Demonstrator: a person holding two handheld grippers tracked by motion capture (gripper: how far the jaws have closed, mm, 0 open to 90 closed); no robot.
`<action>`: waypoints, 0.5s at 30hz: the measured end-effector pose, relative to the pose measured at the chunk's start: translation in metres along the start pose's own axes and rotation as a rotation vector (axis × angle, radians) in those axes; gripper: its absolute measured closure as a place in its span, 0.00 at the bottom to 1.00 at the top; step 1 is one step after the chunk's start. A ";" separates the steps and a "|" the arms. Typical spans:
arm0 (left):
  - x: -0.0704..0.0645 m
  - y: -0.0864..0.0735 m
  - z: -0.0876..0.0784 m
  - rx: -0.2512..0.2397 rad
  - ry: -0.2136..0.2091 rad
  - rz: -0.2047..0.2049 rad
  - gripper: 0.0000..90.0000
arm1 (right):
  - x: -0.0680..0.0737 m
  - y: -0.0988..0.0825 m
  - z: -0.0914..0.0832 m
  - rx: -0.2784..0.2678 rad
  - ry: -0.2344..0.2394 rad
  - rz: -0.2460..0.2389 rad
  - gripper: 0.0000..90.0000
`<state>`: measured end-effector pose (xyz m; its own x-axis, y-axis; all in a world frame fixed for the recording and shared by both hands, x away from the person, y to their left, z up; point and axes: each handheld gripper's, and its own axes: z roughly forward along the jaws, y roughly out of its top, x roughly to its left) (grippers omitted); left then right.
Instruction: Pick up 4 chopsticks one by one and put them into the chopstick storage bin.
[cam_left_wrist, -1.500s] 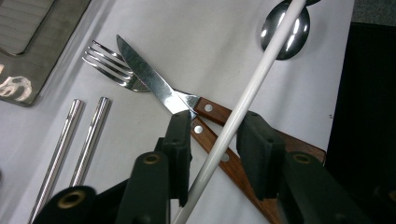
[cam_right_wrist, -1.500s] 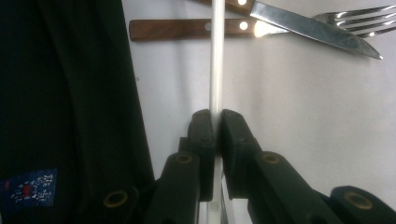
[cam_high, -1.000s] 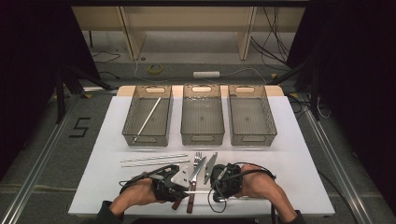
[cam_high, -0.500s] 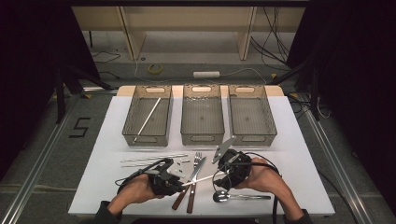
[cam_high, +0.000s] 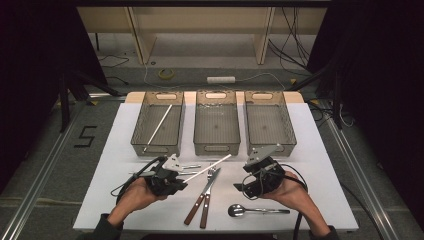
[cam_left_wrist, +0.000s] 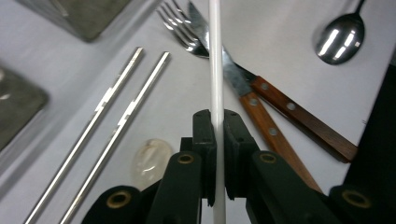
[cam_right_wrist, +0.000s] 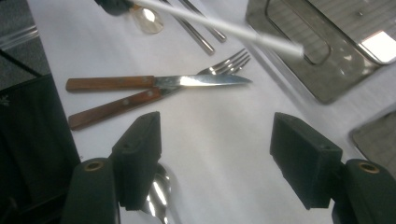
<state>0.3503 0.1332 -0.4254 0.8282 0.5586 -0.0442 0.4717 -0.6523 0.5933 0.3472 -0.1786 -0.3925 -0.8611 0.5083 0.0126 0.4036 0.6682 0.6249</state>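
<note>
Above table | left hand-held gripper (cam_left_wrist: 215, 140) lifted white chopstick (cam_left_wrist: 215, 56) | spoon (cam_high: 257, 210) apparently released

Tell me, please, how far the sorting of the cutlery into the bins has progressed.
Early stage. One white chopstick already lies in the left bin. The left gripper holds a second white chopstick. The right gripper is open, empty. Fork, knife, spoon and metal chopsticks remain on the table.

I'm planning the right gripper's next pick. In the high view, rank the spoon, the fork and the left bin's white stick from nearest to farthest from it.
From the right gripper:
1. Spoon, just below it, toward the table's near edge.
2. Fork, to its left at mid-table, crossed with the knife.
3. White stick, far upper left, lying inside the left bin.
</note>
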 end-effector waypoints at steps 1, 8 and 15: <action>0.003 -0.001 -0.001 -0.012 0.010 -0.012 0.94 | -0.001 -0.003 0.000 -0.004 -0.007 0.008 0.38; 0.020 -0.008 -0.012 -0.052 0.065 -0.089 0.94 | -0.005 -0.021 0.004 -0.039 -0.014 0.061 0.37; 0.038 -0.014 -0.021 -0.091 0.114 -0.155 0.94 | -0.004 -0.033 0.005 -0.089 -0.019 0.101 0.35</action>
<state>0.3687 0.1742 -0.4180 0.7059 0.7064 -0.0522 0.5571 -0.5082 0.6568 0.3389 -0.1998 -0.4168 -0.8111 0.5812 0.0651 0.4582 0.5624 0.6883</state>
